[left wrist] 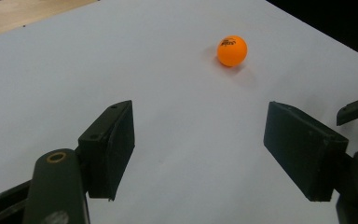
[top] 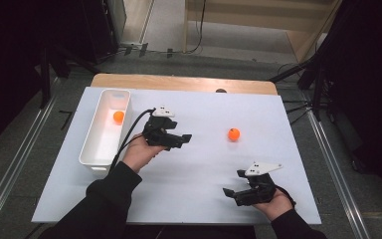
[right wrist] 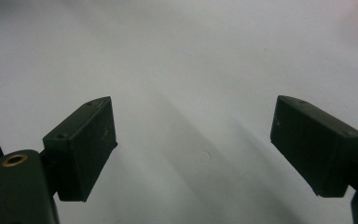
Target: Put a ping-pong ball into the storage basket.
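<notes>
Two orange balls are in play: one ball (top: 234,134) lies loose on the white table (top: 199,194), right of centre, and another (top: 118,117) sits in the bin (top: 90,154) at the table's left side. Left gripper (top: 183,140) hovers just right of the bin, pointing toward the loose ball, jaws apart with nothing between them. In the left gripper view that ball (left wrist: 231,51) lies ahead, well clear of the jaws. Right gripper (top: 233,188) waits near the front right edge, jaws apart and empty.
</notes>
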{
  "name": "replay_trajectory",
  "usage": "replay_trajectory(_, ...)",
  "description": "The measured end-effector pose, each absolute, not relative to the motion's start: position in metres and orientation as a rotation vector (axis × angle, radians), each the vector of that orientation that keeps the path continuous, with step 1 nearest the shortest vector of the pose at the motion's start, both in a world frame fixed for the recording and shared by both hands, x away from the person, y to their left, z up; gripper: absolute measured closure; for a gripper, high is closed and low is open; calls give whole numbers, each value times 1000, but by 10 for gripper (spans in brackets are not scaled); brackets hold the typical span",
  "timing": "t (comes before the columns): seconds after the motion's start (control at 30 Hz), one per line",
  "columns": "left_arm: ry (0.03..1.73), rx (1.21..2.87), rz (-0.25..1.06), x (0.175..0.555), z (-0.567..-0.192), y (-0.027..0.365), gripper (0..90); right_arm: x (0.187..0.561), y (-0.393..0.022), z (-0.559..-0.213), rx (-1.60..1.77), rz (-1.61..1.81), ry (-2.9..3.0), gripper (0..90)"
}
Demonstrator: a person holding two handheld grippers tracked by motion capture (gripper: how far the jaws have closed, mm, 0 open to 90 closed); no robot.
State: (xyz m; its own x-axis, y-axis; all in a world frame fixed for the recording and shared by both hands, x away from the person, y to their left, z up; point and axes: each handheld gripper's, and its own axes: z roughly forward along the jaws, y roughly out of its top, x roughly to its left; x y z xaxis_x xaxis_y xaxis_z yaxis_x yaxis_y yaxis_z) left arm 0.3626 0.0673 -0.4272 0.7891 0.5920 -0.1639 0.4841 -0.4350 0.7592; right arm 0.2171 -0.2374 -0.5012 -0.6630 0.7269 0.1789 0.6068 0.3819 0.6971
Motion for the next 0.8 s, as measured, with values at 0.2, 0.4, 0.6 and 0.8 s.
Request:
replay_trajectory(0.2, 783, 2128, 161, 366, -431, 54, 255, 215, -239, -500, 1212, 1156, 2473, 128)
replay_trajectory(0.4, 781, 2126, 150, 370, -436, 43, 255, 215, -239, -500, 1220, 1154, 2468, 127)
replay_trajectory(0.6, 789, 2127, 160, 374, -440, 36, 255, 216, -238, -501, 1211, 1158, 2475, 127)
replay_trajectory(0.8, 782, 2129, 168, 376, -440, 28, 255, 215, -239, -500, 1213, 1155, 2474, 127)
